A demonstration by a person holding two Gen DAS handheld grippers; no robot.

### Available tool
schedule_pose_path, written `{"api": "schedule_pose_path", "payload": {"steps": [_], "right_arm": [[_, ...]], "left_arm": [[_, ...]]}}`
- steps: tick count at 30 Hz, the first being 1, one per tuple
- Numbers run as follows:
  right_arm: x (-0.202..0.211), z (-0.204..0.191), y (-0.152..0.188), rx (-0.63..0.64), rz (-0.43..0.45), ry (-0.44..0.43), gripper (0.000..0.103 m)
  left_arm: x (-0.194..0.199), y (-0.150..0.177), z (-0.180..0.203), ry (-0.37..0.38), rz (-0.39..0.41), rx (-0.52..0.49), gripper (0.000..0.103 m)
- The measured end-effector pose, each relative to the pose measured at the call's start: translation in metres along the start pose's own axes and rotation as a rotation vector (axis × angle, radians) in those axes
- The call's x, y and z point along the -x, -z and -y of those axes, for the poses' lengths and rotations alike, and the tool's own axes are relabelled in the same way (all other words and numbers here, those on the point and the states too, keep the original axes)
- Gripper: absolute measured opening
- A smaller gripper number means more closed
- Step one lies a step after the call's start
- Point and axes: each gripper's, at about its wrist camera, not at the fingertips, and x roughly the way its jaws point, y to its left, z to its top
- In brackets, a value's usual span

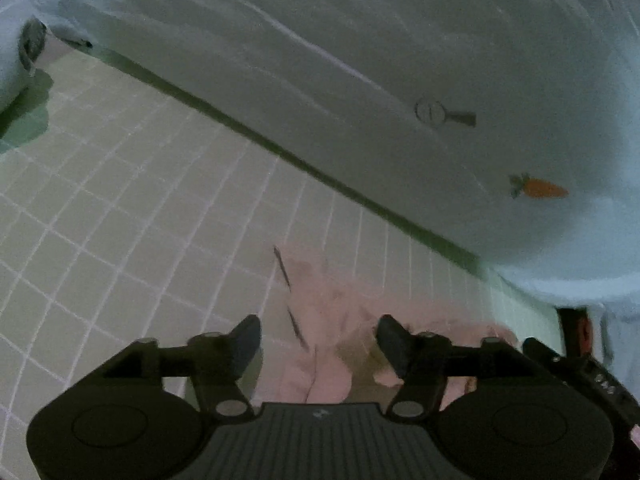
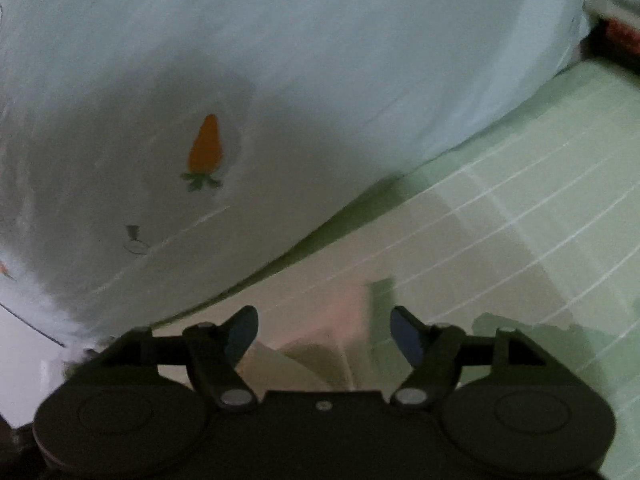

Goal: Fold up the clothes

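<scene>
Two dim, slightly blurred views are given, one from each hand-held gripper, both aimed down at a surface covered by a pale green cloth [image 1: 120,208] with a grid of thin white lines.

In the left wrist view, the left gripper [image 1: 319,340] is seen at six o'clock with its black fingers [image 1: 244,338] spread wide and nothing pressed between them. A pale pink garment [image 1: 332,320] lies crumpled on the gridded cloth directly under and between the fingers; whether it is touched cannot be told. From ten o'clock across to three o'clock the upper part of the picture is filled by a white garment [image 1: 380,40] spread flat, its straight lower edge running diagonally from about ten o'clock down to four o'clock. A small orange carrot [image 1: 542,188] is printed on it at three o'clock, and a round button [image 1: 430,111] sits near it at two o'clock. Part of the other gripper's dark body shows at four o'clock.

In the right wrist view, the right gripper [image 2: 324,332] is also held wide, blue pads [image 2: 406,334] apart and empty. A blurred pinkish-cream fold of fabric [image 2: 316,344] is seen just between the fingers at six o'clock. The white garment fills nine through one o'clock, with the carrot print at ten o'clock of centre. The green cloth occupies three to five o'clock.
</scene>
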Motion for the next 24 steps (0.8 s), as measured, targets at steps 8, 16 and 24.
{"api": "schedule_pose_path", "payload": {"steps": [8,16,24], "right_arm": [[-0.012,-0.003,0.037,0.097,-0.131,-0.036,0.077],[-0.041,0.000,0.034,0.154,-0.141,0.131,0.075],[-0.033,-0.004,0.034,0.147,-0.092,0.137,0.074]], "left_arm": [[-0.026,0.010,0.015,0.026,-0.086,-0.116,0.075],[-0.014,0.000,-0.023,-0.071,-0.025,0.029,0.081],[-0.001,0.000,-0.043,-0.130,0.024,0.121,0.082]]}}
